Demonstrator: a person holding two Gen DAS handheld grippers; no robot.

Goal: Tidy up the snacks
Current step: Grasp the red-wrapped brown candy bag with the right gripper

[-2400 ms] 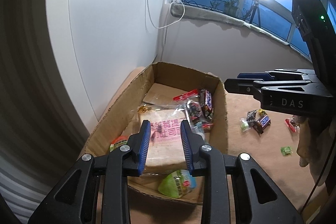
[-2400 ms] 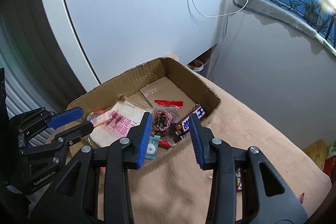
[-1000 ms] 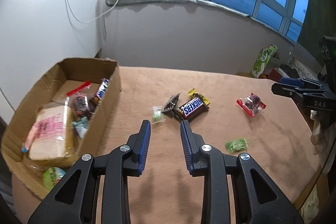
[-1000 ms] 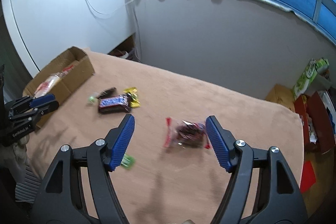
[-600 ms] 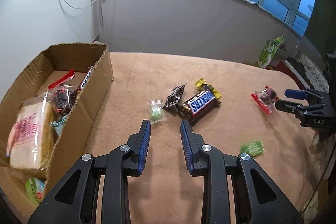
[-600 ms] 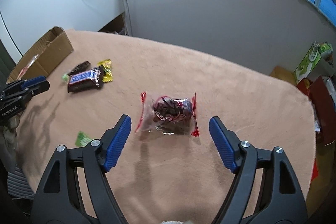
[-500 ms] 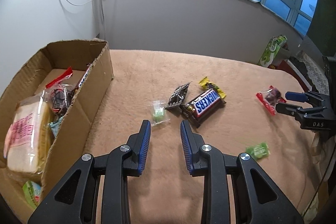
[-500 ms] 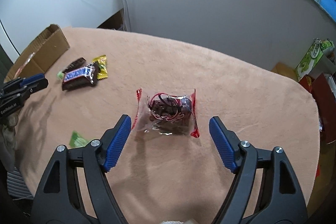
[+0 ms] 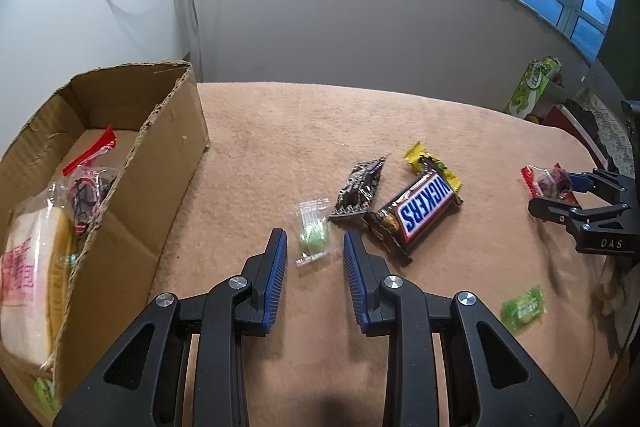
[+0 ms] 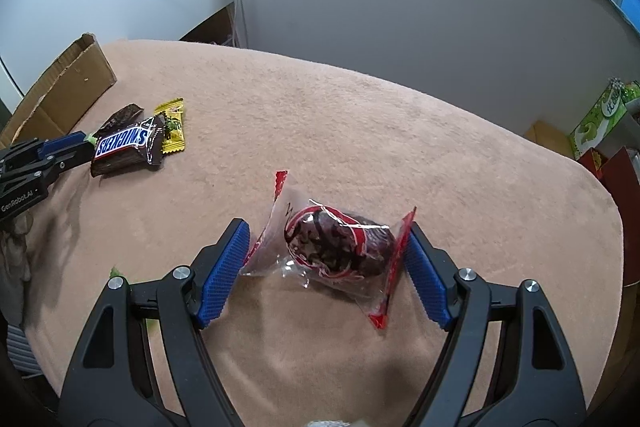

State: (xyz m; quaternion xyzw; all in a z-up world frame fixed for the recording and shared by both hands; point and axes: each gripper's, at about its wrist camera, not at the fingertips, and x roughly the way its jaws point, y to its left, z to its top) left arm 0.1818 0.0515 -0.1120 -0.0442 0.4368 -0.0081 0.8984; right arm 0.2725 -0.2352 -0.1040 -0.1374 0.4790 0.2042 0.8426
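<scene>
- As it lies flat on the tan cloth [image 10: 360, 115], the red-edged pouch [image 10: 332, 247] sits between the spread jaws of the right gripper [image 10: 326, 267], which have just been opening; pads not yet pressing.
- Judged light and soft: clear crinkly film around a dark lump. Film likely slippery; best taken across the bulky middle, not the thin red seams.
- Left gripper [image 9: 314, 269] stands narrowly apart, empty, over a small clear sachet [image 9: 314, 237] holding green candy; judged very light and flimsy.
- Readable: "SNICKERS" on the brown bar [image 9: 420, 215]; "DAS" on the right tool body, "GenRobot.AI" on the left.
- Box [image 9: 168, 147] at far left holds bagged bread with red print, illegible.
</scene>
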